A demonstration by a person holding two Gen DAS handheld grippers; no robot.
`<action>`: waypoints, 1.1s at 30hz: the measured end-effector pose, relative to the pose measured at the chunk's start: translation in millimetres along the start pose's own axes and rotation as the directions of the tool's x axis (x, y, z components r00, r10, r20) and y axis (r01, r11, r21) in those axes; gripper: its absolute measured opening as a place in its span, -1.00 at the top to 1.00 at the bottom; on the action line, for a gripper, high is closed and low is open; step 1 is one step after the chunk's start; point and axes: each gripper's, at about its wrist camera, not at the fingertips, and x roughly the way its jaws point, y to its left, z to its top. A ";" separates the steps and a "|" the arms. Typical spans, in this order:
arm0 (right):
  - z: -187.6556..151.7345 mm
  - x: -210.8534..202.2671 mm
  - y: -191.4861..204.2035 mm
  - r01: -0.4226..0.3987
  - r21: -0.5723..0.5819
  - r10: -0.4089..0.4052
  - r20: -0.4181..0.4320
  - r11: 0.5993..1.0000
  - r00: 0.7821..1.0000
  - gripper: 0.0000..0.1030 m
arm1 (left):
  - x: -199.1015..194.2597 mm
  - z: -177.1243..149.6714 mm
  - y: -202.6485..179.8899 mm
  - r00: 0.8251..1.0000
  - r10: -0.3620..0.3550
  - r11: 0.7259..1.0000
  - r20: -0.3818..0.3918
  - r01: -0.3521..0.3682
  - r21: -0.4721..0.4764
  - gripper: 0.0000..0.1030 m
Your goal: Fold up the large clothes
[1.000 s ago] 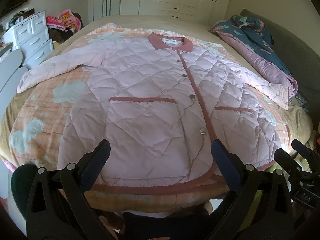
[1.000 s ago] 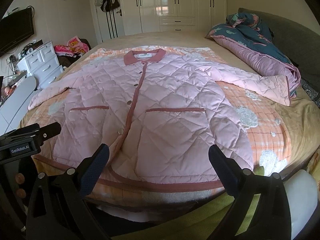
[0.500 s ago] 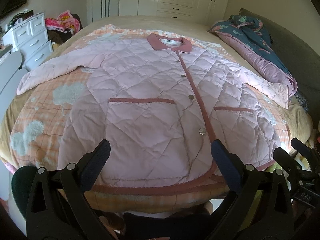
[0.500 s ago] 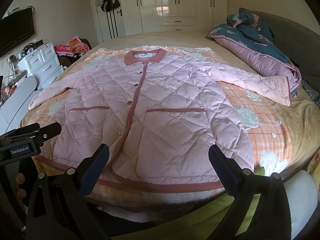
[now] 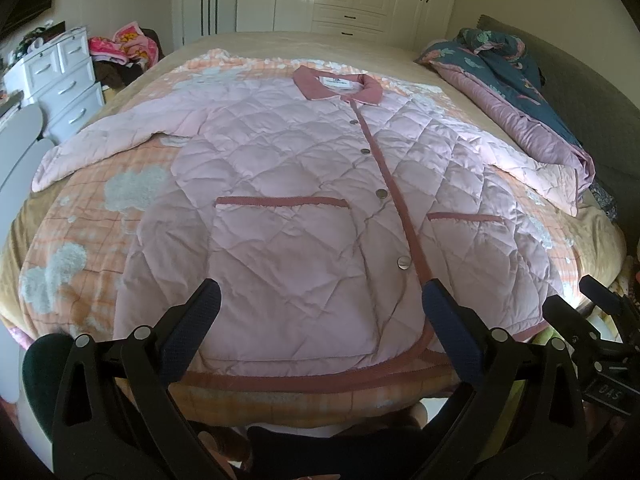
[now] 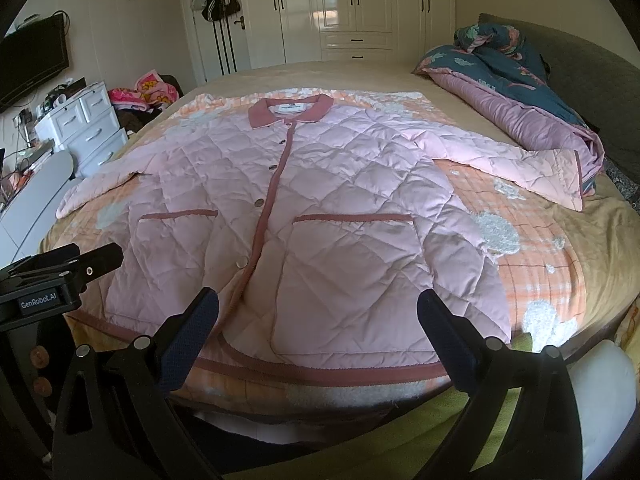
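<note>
A pink quilted jacket (image 5: 304,208) with darker pink collar, placket and hem lies flat, face up and buttoned, on the bed, both sleeves spread out to the sides. It also shows in the right wrist view (image 6: 320,216). My left gripper (image 5: 320,316) is open and empty, held above the jacket's hem at the bed's near edge. My right gripper (image 6: 318,316) is open and empty, also above the hem, to the right of the left one. Neither touches the jacket.
An orange checked blanket (image 5: 80,220) lies under the jacket on the bed. A bundled teal and purple duvet (image 6: 516,96) lies at the right. White drawers (image 5: 60,80) stand at the left, wardrobes (image 6: 340,12) at the back.
Both grippers have barely shifted; the view is almost the same. The jacket has not moved.
</note>
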 end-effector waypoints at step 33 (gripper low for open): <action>43.5 42.4 -3.9 -0.031 0.001 0.031 -0.029 1.000 0.999 -0.92 | 36.8 35.9 11.5 0.999 0.024 0.999 -0.031 -0.025 -0.024 -0.83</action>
